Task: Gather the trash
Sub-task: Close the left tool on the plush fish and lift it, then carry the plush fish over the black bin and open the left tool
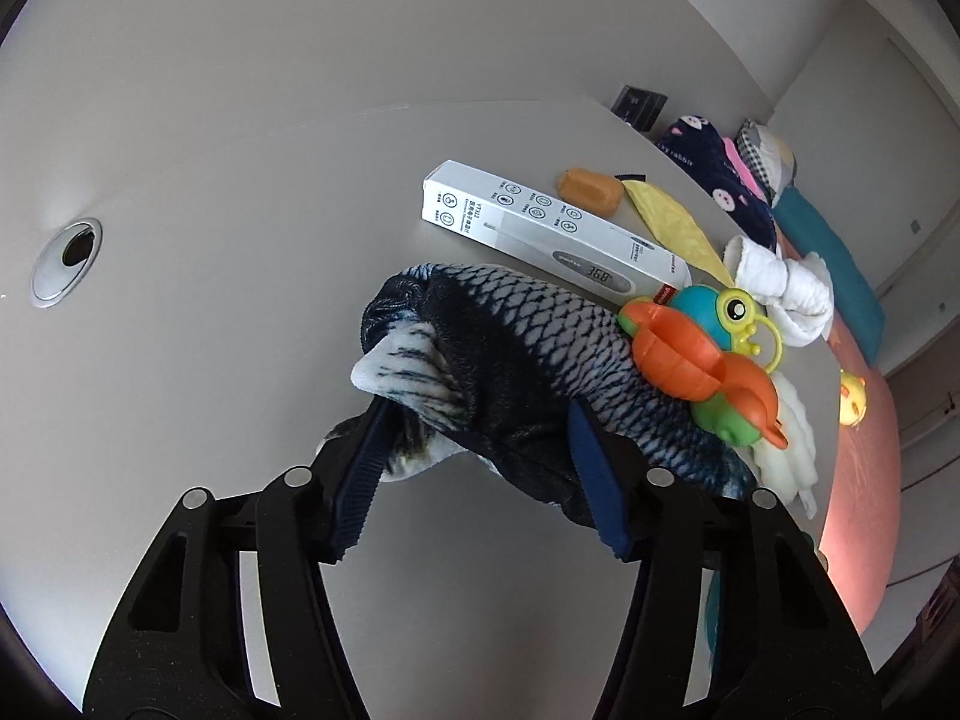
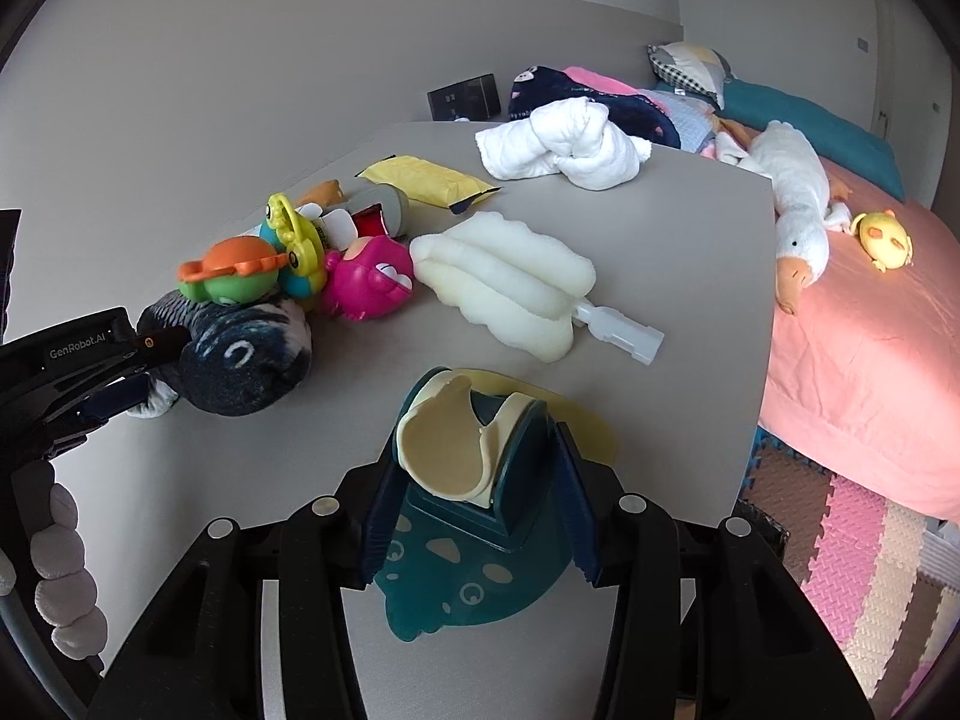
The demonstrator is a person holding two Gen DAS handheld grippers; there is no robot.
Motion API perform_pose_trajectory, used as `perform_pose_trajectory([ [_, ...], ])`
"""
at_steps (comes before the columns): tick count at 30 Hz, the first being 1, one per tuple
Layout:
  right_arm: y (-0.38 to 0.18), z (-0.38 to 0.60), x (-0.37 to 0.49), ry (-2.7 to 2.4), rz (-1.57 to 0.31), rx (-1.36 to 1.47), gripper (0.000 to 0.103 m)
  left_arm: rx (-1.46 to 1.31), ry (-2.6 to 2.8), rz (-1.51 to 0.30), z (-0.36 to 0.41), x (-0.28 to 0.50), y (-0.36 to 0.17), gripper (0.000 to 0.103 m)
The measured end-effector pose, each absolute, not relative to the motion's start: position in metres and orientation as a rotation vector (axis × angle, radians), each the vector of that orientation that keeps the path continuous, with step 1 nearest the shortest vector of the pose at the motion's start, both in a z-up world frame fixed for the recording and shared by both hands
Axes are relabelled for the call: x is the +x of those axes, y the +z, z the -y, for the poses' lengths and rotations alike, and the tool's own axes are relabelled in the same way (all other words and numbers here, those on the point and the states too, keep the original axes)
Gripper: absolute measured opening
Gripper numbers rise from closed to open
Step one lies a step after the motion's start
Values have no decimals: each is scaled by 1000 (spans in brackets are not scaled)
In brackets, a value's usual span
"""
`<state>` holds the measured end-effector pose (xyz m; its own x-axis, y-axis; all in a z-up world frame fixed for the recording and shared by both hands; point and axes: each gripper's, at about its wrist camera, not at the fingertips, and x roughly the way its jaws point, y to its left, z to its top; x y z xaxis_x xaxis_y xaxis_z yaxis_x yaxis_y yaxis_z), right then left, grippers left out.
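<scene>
My left gripper (image 1: 480,468) is shut on a dark blue plush fish (image 1: 516,348) lying on the grey table; the fish also shows in the right wrist view (image 2: 240,360), with the left gripper (image 2: 114,372) at its tail. My right gripper (image 2: 474,480) is shut on a teal and cream silicone bib (image 2: 462,450) resting on the table. A yellow wrapper (image 1: 672,222) (image 2: 426,180), a white thermometer box (image 1: 540,228) and an orange piece (image 1: 591,186) lie beyond the fish.
Toys crowd the table: an orange and green toy (image 1: 702,366) (image 2: 240,270), a pink toy (image 2: 369,282), a white foam brush (image 2: 510,288), a knotted white towel (image 2: 564,144). A cable hole (image 1: 69,252) sits left. A pink bed (image 2: 852,360) with a plush goose (image 2: 792,210) lies right.
</scene>
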<state>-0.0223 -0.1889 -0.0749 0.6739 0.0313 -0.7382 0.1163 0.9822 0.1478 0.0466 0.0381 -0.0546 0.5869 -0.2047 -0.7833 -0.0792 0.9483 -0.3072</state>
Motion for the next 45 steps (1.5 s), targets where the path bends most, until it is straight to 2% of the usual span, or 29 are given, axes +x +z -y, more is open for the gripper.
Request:
perform_pose_trajectory([
  [3, -75, 189, -24, -38, -830, 195, 48, -360, -88, -876, -42, 41, -50, 27],
  [4, -74, 190, -25, -36, -829, 199, 48, -367, -109, -847, -42, 38, -47, 11],
  [7, -72, 193, -29, -27, -817, 211, 48, -353, -116, -767, -42, 31, -36, 0],
  [12, -61, 199, -37, -31, -780, 223, 48, -291, -96, -639, -42, 14, -12, 0],
  [22, -37, 210, -55, -42, -707, 227, 48, -259, -135, -523, -37, -16, 29, 0],
  [34, -13, 238, -75, -75, -639, 258, 48, -224, -206, -506, 1, -29, 54, 0],
  [45, -6, 288, -97, -153, -615, 292, 48, -168, -317, -523, 66, -36, 64, 0],
])
